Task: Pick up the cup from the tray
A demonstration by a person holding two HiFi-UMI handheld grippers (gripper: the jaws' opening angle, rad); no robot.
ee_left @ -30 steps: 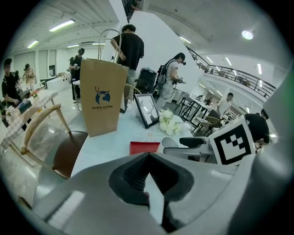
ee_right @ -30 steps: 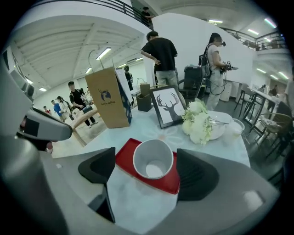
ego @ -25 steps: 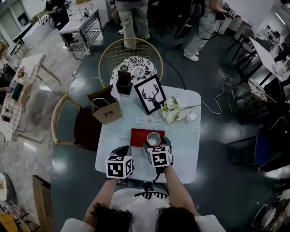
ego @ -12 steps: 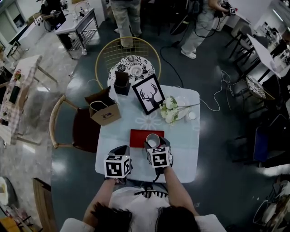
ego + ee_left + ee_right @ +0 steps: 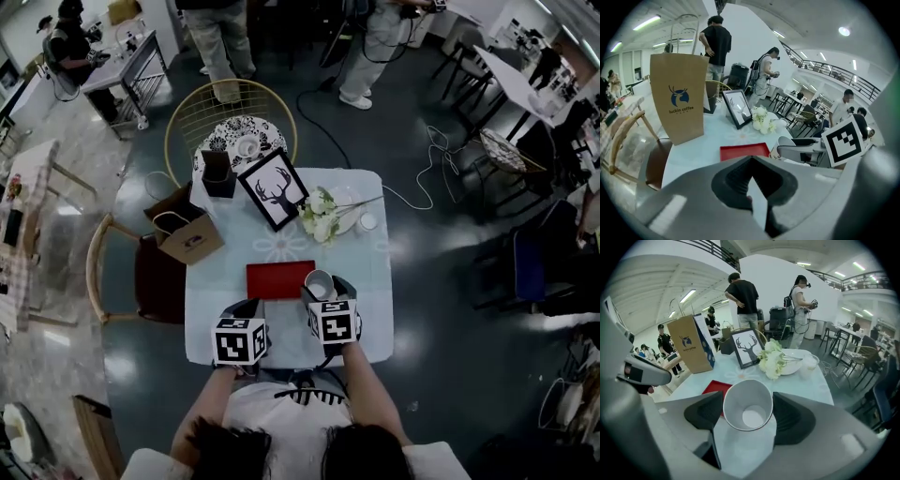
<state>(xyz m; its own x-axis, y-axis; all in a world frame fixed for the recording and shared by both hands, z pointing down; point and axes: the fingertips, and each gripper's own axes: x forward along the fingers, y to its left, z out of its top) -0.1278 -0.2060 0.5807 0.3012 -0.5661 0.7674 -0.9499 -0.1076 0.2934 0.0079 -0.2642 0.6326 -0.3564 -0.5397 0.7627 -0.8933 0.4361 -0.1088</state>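
The pale blue square table [image 5: 211, 281] fills the middle of the head view, and a gold wire chair [image 5: 234, 98] with a patterned cushion stands at its far side. On the table's far left corner we see a brown paper carrier bag [image 5: 679, 98] with a blue deer logo, standing upright. To its right a black-framed picture of a deer's head [image 5: 275, 189] leans back, and a bunch of white flowers [image 5: 319, 214] lies just beside the frame. Nearer us, a flat red rectangular tray [image 5: 277, 279] rests on the cloth.

The left gripper [image 5: 751, 183] hangs over the near edge of the table, below the tray's left half. Its jaws are pressed together with nothing between them.

The right gripper [image 5: 747, 416] is clamped on a white paper cup [image 5: 320, 284], with one dark pad on each side of the cup's wall. The cup is upright, open mouth up, and empty. It sits at the tray's right edge. We cannot tell whether its base touches the tray.
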